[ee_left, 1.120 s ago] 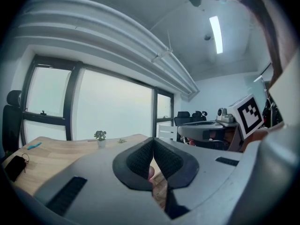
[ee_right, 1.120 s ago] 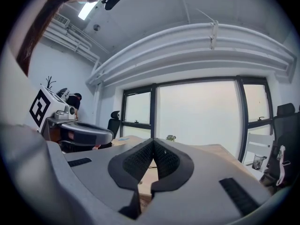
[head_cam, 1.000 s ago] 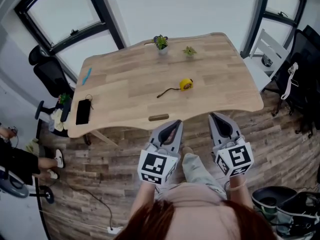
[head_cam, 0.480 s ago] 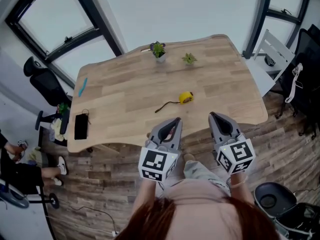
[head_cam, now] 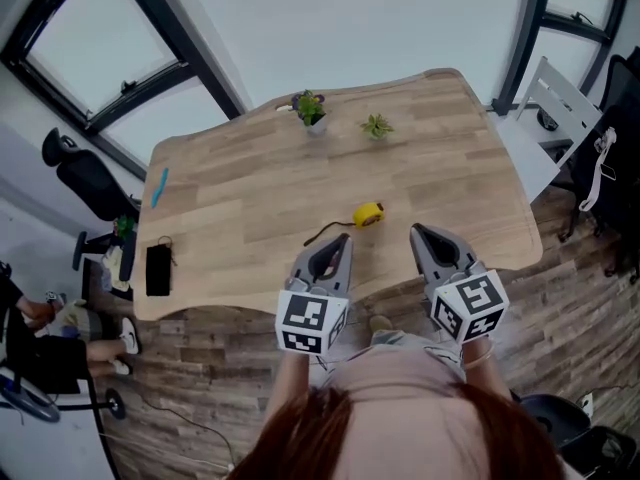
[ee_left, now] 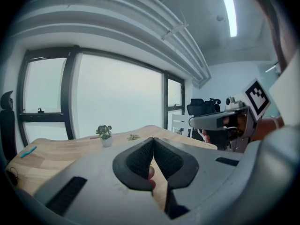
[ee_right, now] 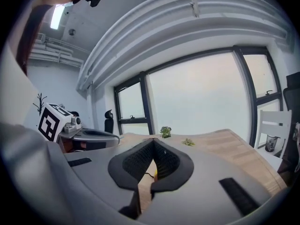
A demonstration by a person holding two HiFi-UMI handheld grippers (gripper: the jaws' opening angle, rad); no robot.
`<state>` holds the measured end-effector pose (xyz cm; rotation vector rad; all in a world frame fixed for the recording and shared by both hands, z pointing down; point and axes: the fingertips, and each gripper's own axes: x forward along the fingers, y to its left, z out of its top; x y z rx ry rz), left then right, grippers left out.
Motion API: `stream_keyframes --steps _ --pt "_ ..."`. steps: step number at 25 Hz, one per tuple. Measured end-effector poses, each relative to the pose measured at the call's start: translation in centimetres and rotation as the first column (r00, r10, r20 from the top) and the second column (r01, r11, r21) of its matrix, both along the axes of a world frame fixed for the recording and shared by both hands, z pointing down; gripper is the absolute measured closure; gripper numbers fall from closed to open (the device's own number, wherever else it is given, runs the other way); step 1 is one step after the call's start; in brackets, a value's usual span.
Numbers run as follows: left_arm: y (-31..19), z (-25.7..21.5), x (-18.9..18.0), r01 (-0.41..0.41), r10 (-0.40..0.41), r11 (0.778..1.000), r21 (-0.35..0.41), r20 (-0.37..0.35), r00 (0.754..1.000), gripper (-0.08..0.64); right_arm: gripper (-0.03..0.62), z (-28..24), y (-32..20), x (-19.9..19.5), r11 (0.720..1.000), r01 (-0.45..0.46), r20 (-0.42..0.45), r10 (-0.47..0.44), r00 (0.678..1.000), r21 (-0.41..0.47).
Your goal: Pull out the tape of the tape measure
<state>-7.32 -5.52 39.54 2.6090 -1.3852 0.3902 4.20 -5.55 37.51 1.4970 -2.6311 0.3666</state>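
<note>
A yellow tape measure (head_cam: 368, 214) lies on the wooden table (head_cam: 250, 183), near its front edge, with a dark strap (head_cam: 322, 232) trailing left from it. My left gripper (head_cam: 342, 240) hovers at the table's front edge, just below and left of the tape measure, jaws shut and empty. My right gripper (head_cam: 416, 233) is level with it, to the lower right of the tape measure, also shut on nothing. In the right gripper view a sliver of the yellow tape measure (ee_right: 155, 174) shows between the shut jaws (ee_right: 153, 144). The left gripper (ee_left: 153, 142) view shows closed pads over the tabletop.
Two small potted plants (head_cam: 308, 110) (head_cam: 376, 125) stand at the table's far edge. A blue pen (head_cam: 159, 187) and a black phone (head_cam: 158, 269) lie at the left end. A black chair (head_cam: 85, 178) stands left of the table, a white chair (head_cam: 560, 103) to the right.
The view has moved forward over the table: both grippers now reach the front edge, closer to the tape measure. The jaws stayed shut throughout.
</note>
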Motion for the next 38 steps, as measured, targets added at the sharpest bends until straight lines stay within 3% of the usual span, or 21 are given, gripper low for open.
stream_keyframes --steps 7,21,24,28,38 --pt "-2.7 3.1 -0.2 0.032 -0.029 0.997 -0.072 0.044 0.999 0.558 0.594 1.0 -2.9 -0.5 0.998 0.068 0.008 -0.068 0.998 0.002" --pt "-5.2 7.2 0.2 -0.058 0.063 0.986 -0.160 0.027 0.998 0.555 0.594 3.0 -6.2 0.3 0.997 0.065 0.032 -0.063 0.997 -0.042" --pt "-5.9 8.2 0.3 -0.087 0.093 0.979 -0.185 0.026 0.995 0.468 0.594 3.4 -7.1 0.1 0.996 0.067 0.023 -0.066 0.998 -0.055" --pt "-6.9 9.9 0.6 -0.119 0.128 0.971 -0.209 0.031 0.991 0.465 0.594 3.6 -8.1 0.2 0.996 0.061 0.019 -0.060 0.998 -0.065" --pt "-8.8 14.9 1.1 -0.191 0.213 0.943 -0.273 0.056 0.975 0.373 0.594 6.2 -10.7 0.4 0.989 0.050 -0.004 -0.051 0.999 -0.136"
